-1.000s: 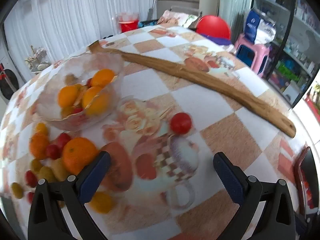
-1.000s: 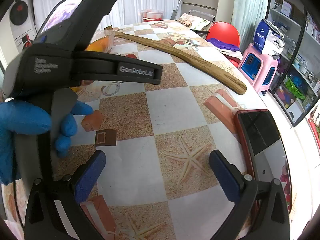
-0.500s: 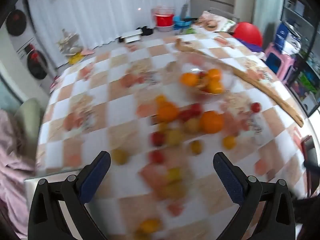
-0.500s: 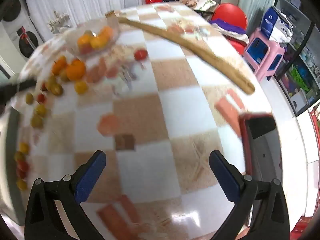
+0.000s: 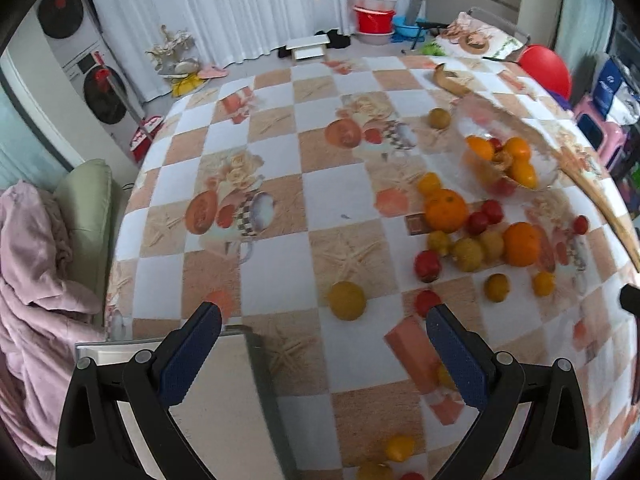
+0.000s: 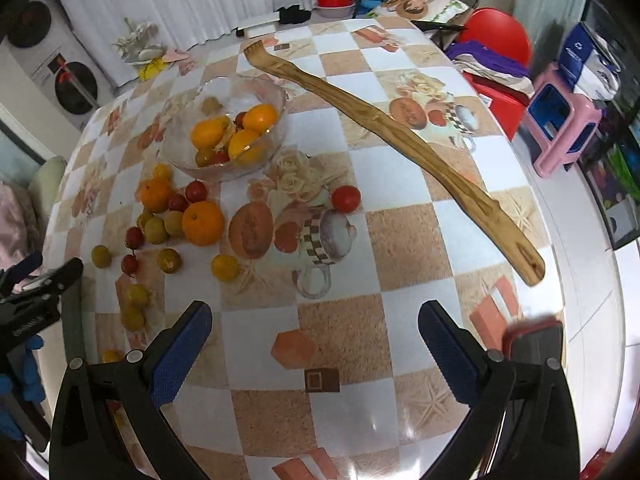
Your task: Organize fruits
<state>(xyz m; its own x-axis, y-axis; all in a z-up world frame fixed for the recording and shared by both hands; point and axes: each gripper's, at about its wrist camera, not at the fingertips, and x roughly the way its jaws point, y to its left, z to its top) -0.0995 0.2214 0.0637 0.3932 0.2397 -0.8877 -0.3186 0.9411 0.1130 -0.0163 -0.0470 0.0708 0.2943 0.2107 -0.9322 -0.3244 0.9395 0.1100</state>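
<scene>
Both grippers hang above the desk (image 6: pixel 400 184) with jaws spread wide and nothing between them. From the left gripper (image 5: pixel 322 354), the loose fruit lies ahead and to the right: a yellow plum (image 5: pixel 347 300) sits nearest, just beyond the fingertips, with two oranges (image 5: pixel 445 209) and a scatter of small red and yellow fruits farther right. A glass bowl (image 5: pixel 472 120) holding more oranges and small fruit stands beyond that cluster, toward the far right edge. A flat silver tray (image 5: pixel 224 400) lies directly under the left gripper. From the right gripper (image 6: pixel 314 342), the same bowl (image 6: pixel 188 168) and fruit pile sit ahead and to the left, well apart from its fingertips, with a lone red tomato (image 6: pixel 346 199) nearer the centre. A long wooden stick (image 6: pixel 400 132) crosses the desk to the right of the bowl.
</scene>
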